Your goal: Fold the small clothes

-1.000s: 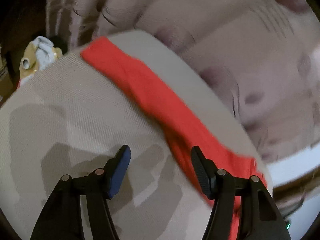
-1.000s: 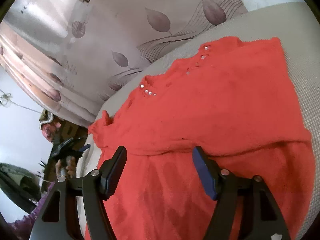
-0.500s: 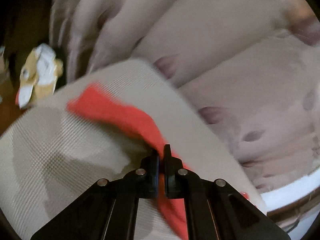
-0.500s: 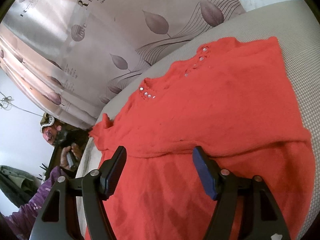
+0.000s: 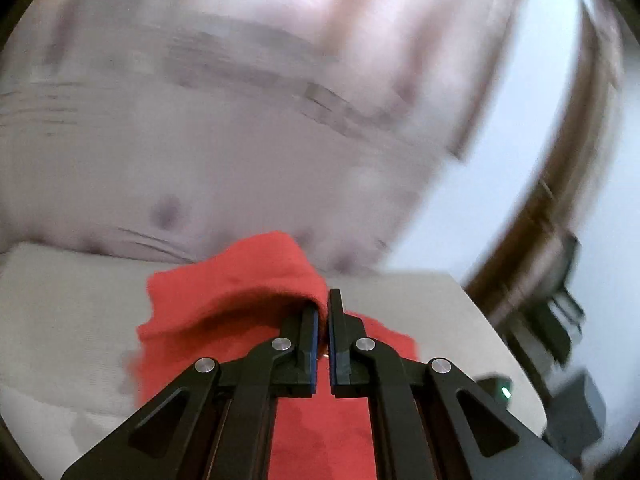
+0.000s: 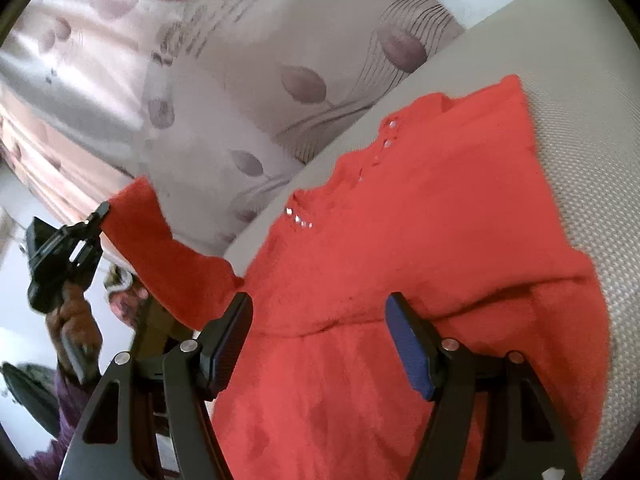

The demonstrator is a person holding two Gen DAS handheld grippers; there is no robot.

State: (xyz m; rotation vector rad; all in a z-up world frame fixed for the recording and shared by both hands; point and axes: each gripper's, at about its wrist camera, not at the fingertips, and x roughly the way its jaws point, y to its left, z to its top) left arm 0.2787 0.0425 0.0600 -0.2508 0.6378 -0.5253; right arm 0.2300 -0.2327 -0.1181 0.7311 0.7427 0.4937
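Red sweater (image 6: pixel 420 240) spread flat on beige cushion (image 6: pixel 580 128), neckline studs up, one sleeve (image 6: pixel 160 248) lifted clear at the cuff. Left gripper (image 5: pixel 323 308) clenched on that sleeve, likely to carry it across the body as a first fold. Right gripper (image 6: pixel 320 340) released, poised over the lower body (touching the knit or not, hard to tell), holding nothing. Left wrist view: pinch close up, curtain (image 5: pixel 200 140) blurred. Right wrist view alone: whole garment, plus hand (image 6: pixel 74 320) carrying the far gripper.

Left gripper (image 5: pixel 323 312) clamped tight, raised — right gripper (image 6: pixel 320 340) gapes wide, angled downward.
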